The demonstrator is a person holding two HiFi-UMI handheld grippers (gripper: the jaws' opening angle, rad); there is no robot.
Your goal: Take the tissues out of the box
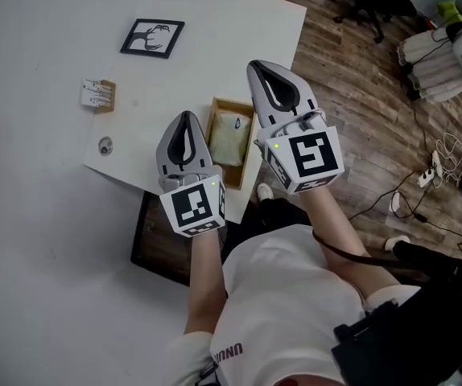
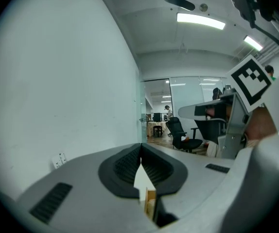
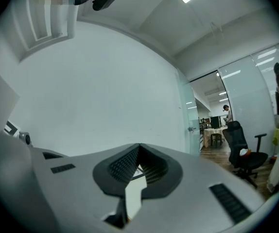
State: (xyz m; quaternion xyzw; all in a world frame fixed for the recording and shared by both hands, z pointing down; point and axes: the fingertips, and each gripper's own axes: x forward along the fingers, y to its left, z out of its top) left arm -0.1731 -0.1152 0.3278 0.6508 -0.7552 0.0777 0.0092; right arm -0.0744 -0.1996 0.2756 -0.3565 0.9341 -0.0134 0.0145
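Tissue box [image 1: 233, 135] partly hidden: near-left corner behind left gripper [image 1: 184, 127], right wall behind right gripper [image 1: 270, 83]. Small white/brown item [image 1: 98, 95] on table [image 1: 54, 39] too small to ID. Person's torso [image 1: 287, 296] cut off at btm edge.

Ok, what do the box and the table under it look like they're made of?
Box: probably pale, unfinished wood or plywood, going by its tan, matte walls.
Table: a smooth white top with little shine and a thin edge, likely laminate or painted board. The look does not settle which.
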